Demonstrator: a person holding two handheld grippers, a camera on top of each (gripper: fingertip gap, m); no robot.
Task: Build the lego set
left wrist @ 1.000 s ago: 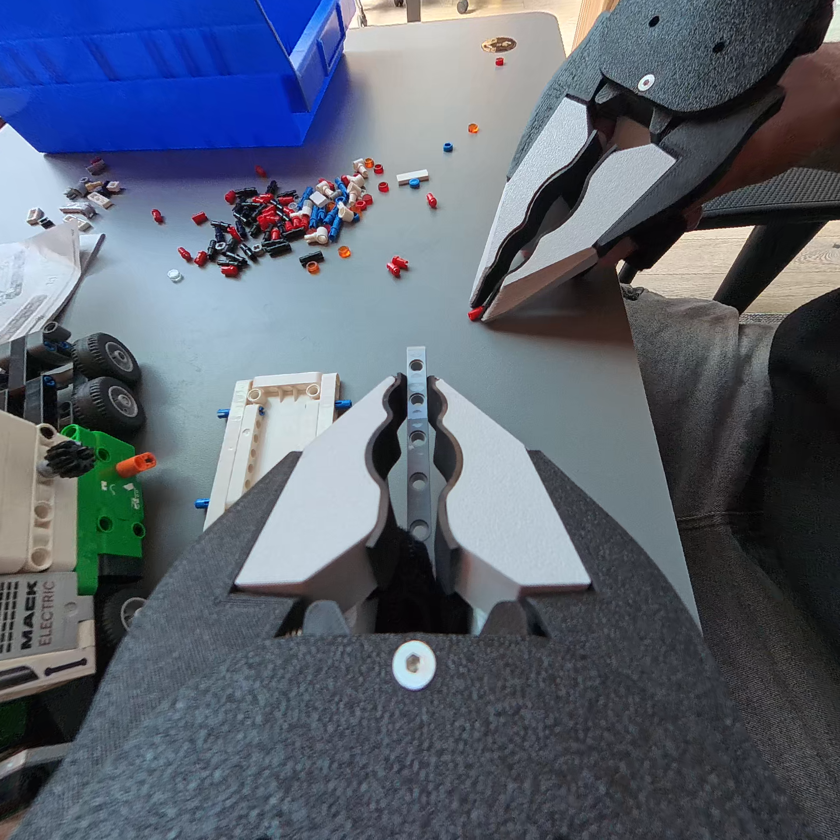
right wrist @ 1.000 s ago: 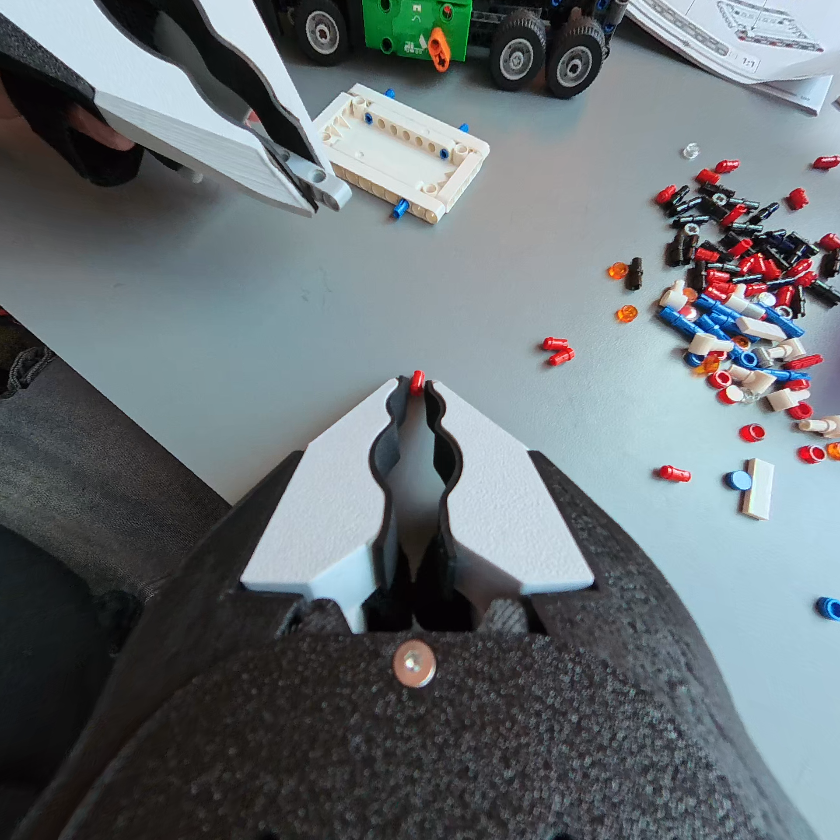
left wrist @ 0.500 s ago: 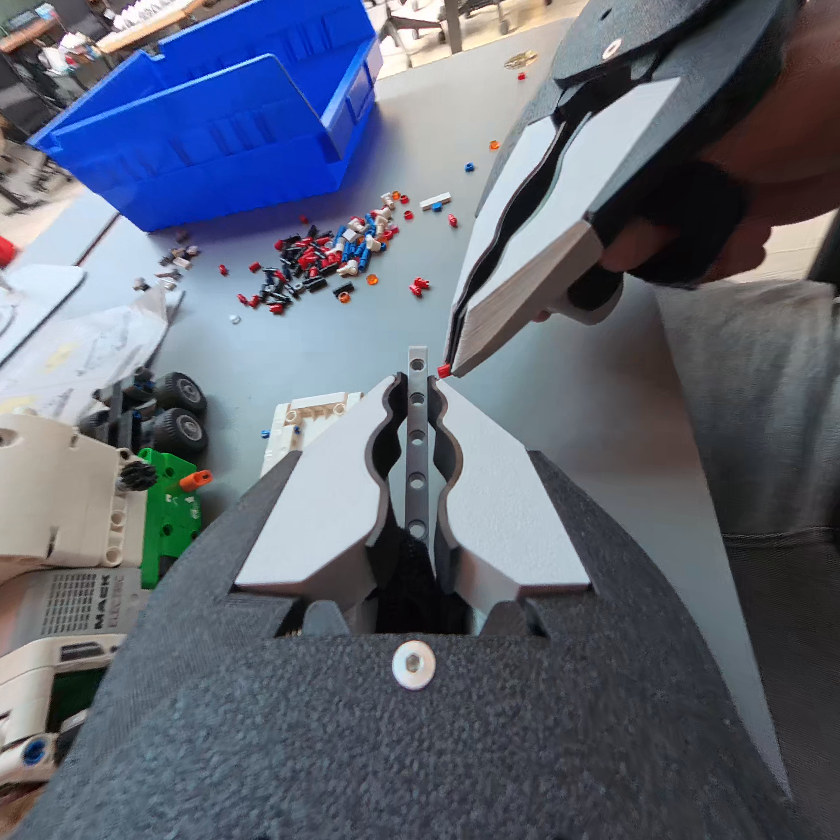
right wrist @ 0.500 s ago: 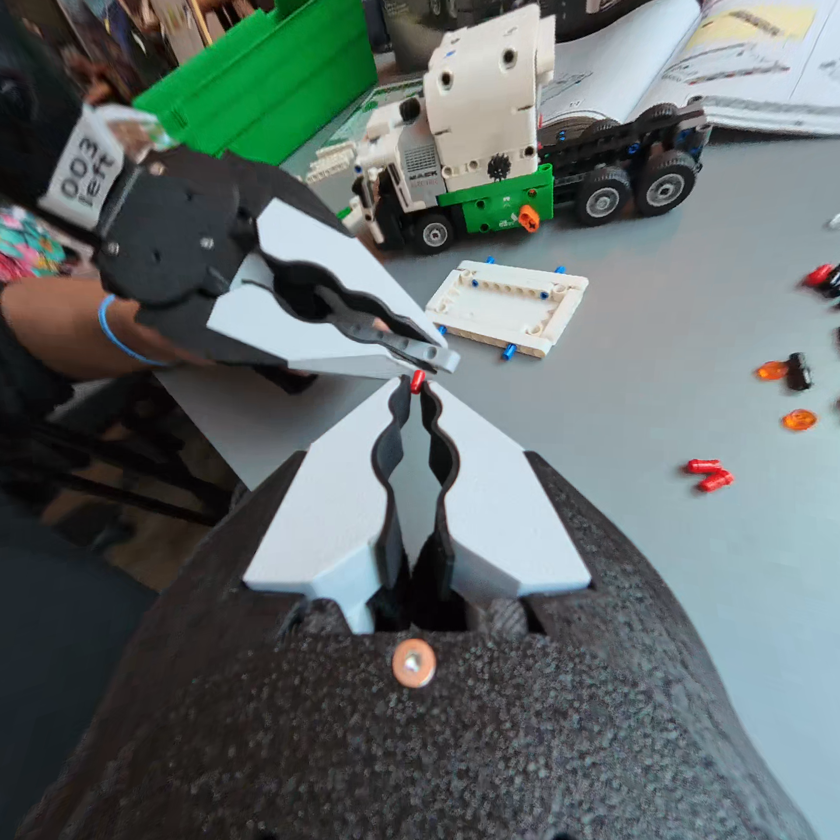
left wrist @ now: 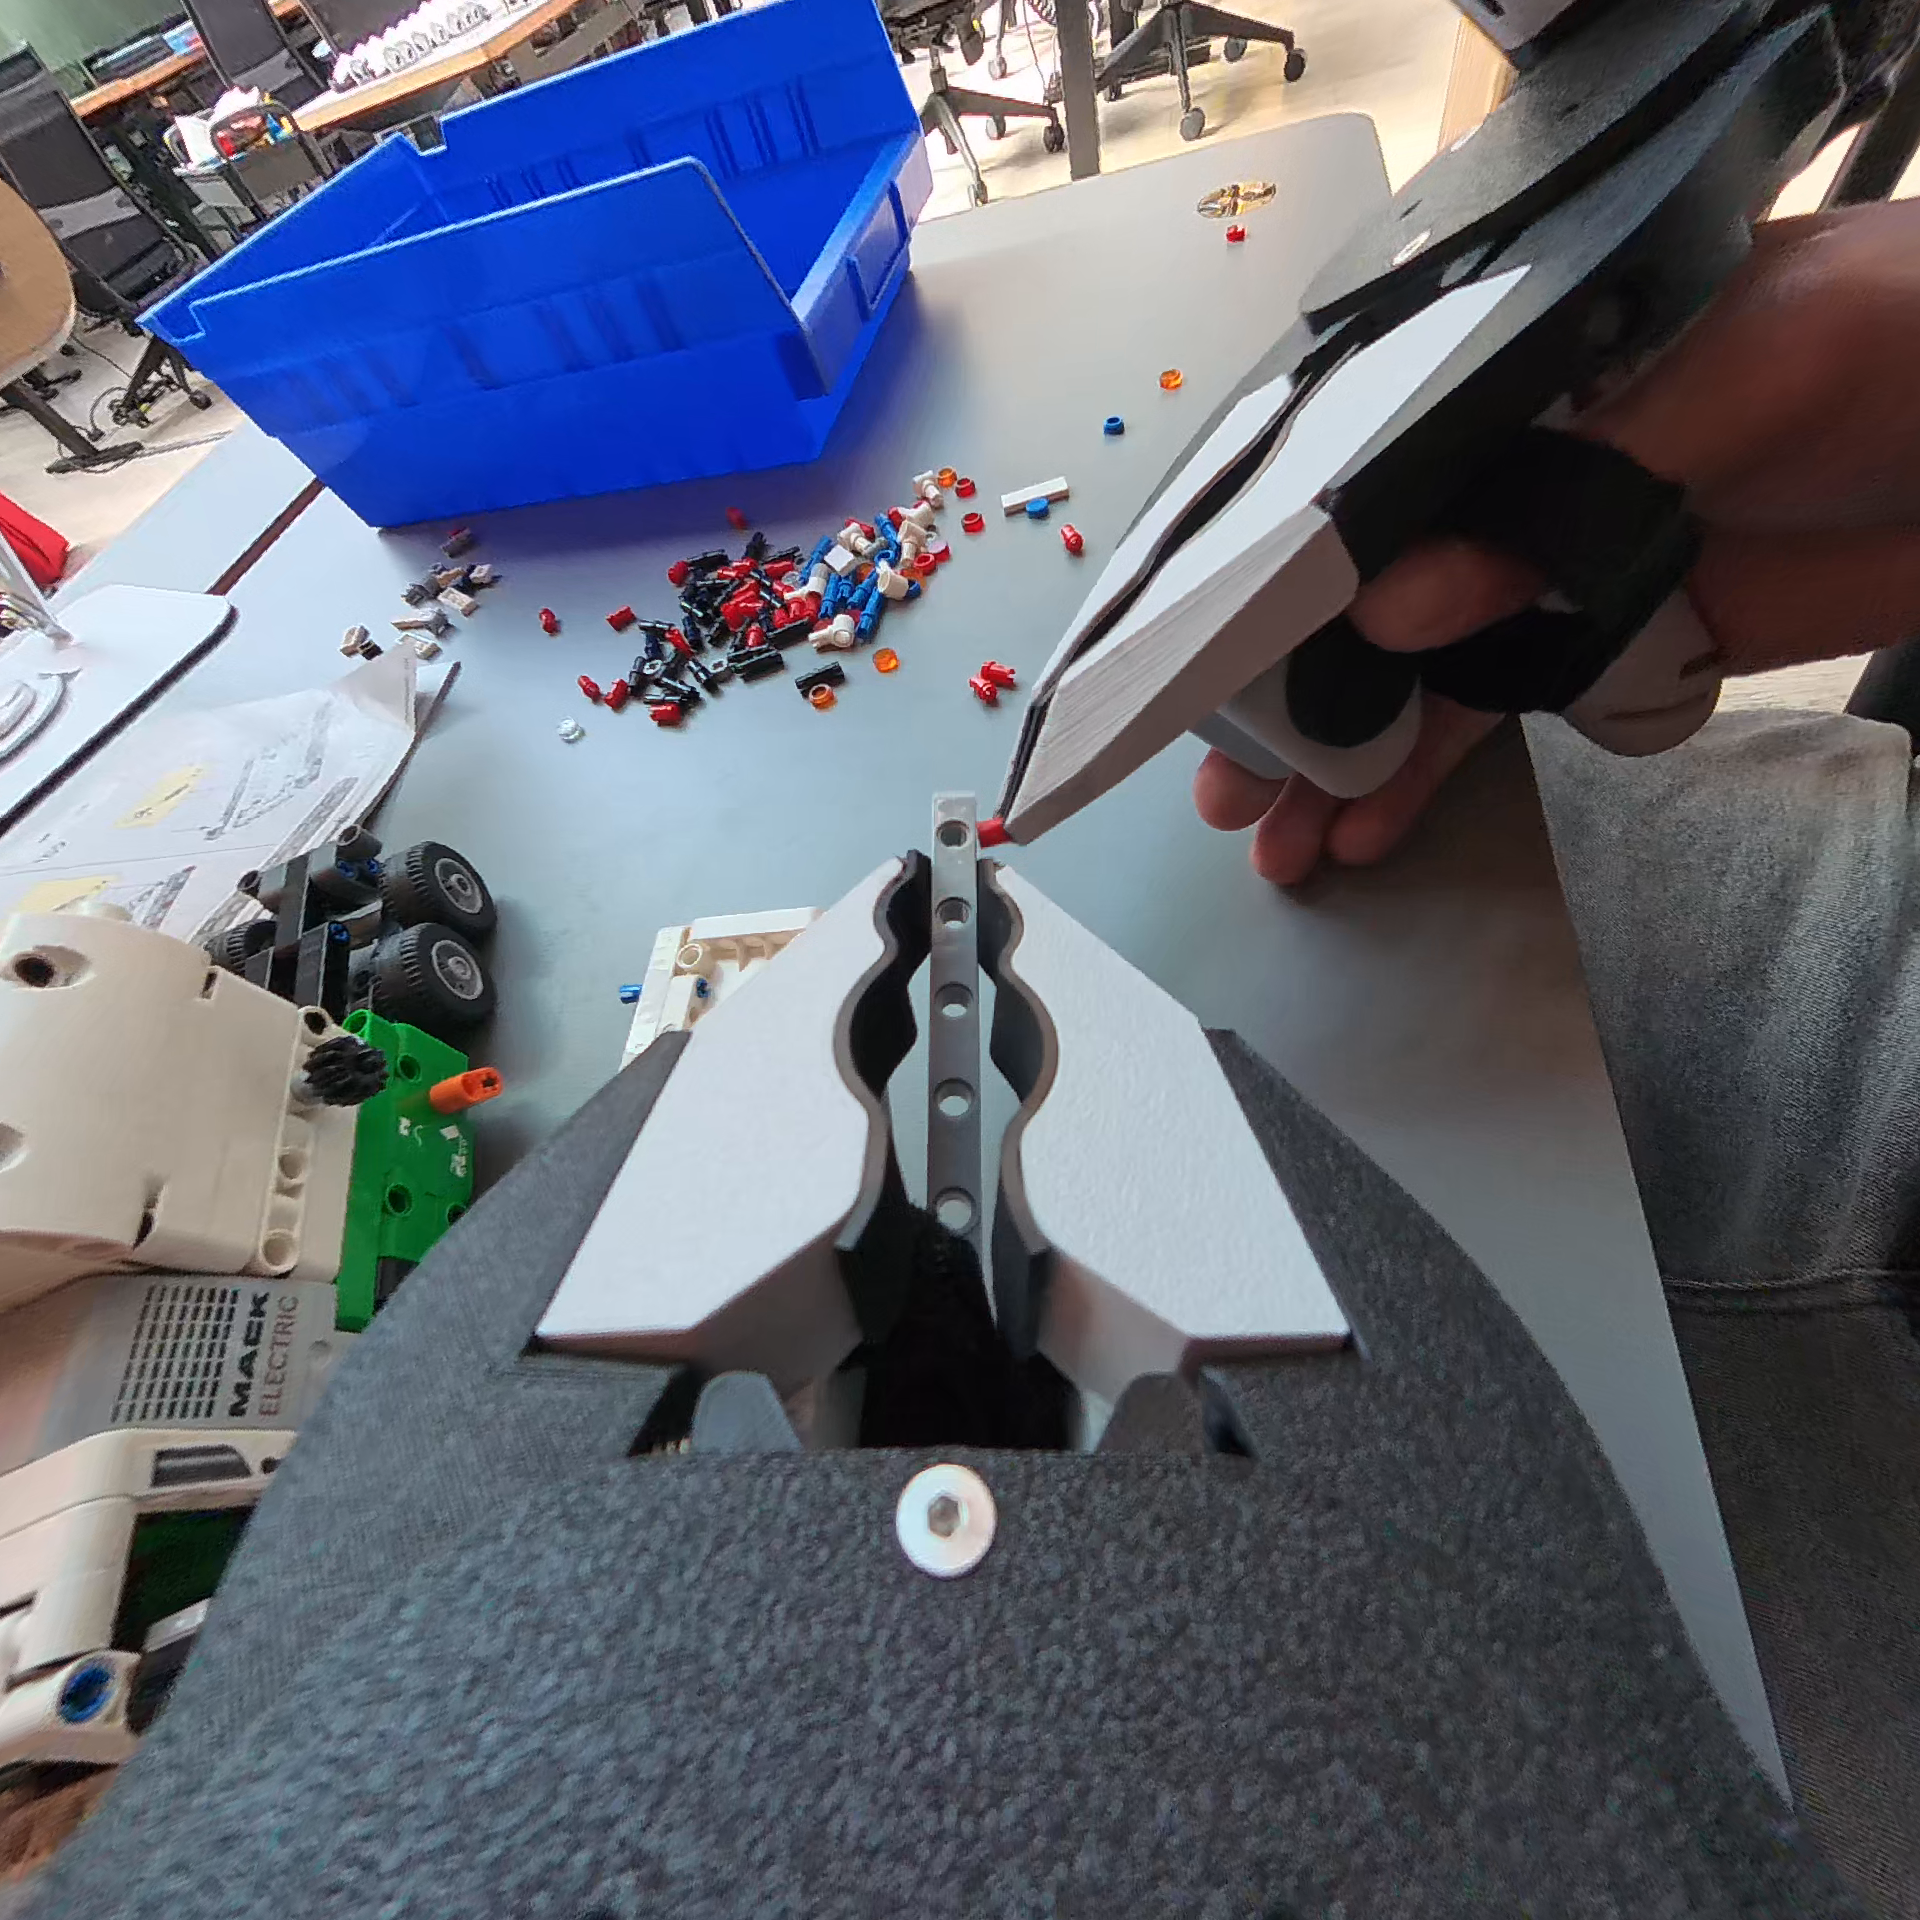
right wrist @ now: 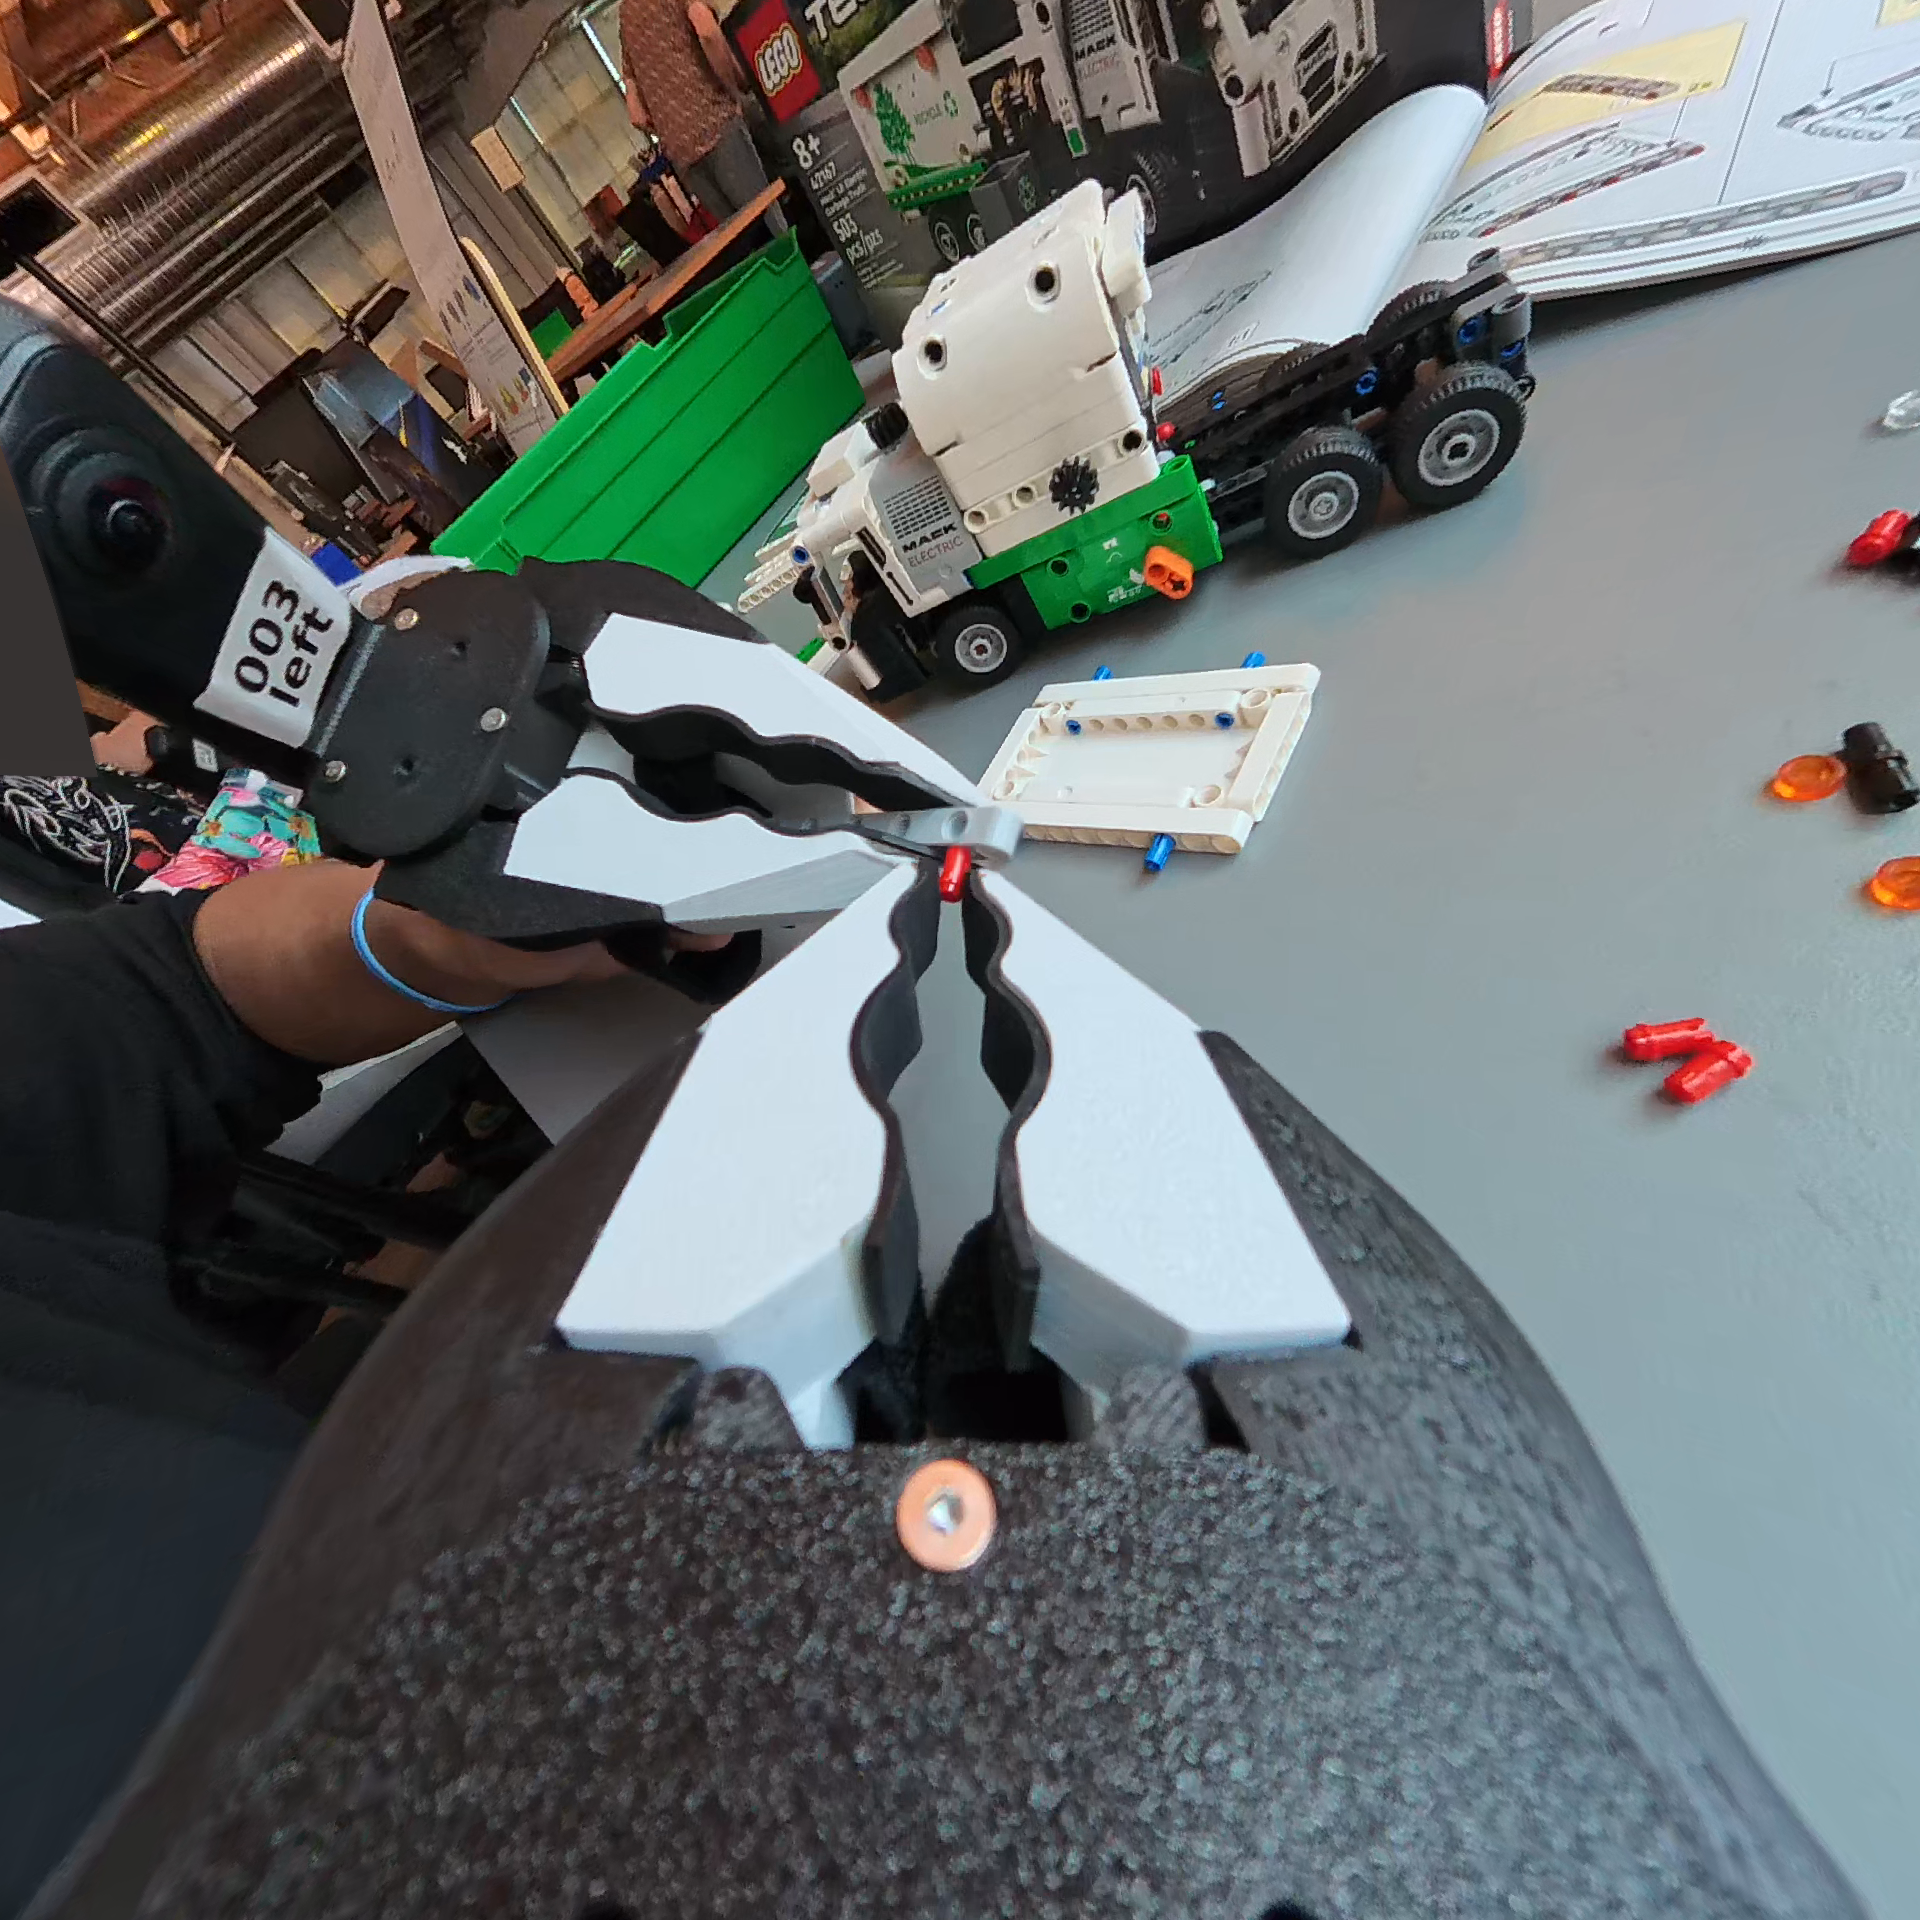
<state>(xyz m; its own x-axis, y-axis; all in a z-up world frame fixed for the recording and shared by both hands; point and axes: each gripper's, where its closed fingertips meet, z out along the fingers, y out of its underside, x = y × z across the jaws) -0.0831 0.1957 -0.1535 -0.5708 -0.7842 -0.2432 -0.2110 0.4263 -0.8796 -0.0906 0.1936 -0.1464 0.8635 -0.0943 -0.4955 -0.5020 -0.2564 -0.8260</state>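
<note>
My left gripper (left wrist: 952, 868) is shut on a grey beam (left wrist: 955, 1013) with a row of holes, held above the table. My right gripper (right wrist: 948, 883) is shut on a small red pin (right wrist: 952, 871). The pin's tip (left wrist: 990, 830) touches the side of the beam's far end (right wrist: 971, 826). In the left wrist view the right gripper (left wrist: 1013, 826) comes in from the upper right. In the right wrist view the left gripper (right wrist: 935, 831) comes in from the left. A white frame panel (right wrist: 1143, 764) with blue pins lies on the table beyond both.
A half-built white and green truck (right wrist: 1049, 488) stands by the open instruction book (right wrist: 1558, 156). A pile of small red, black and blue pins (left wrist: 790, 613) lies mid-table before a blue bin (left wrist: 561, 301). A green bin (right wrist: 675, 436) stands behind the truck. The table edge (left wrist: 1600, 1143) runs at the right. The grippers are tip to tip, or close to it.
Both grippers rose from the table and came together. The red pin, first resting on the table near its edge, now touches the beam's end hole.
</note>
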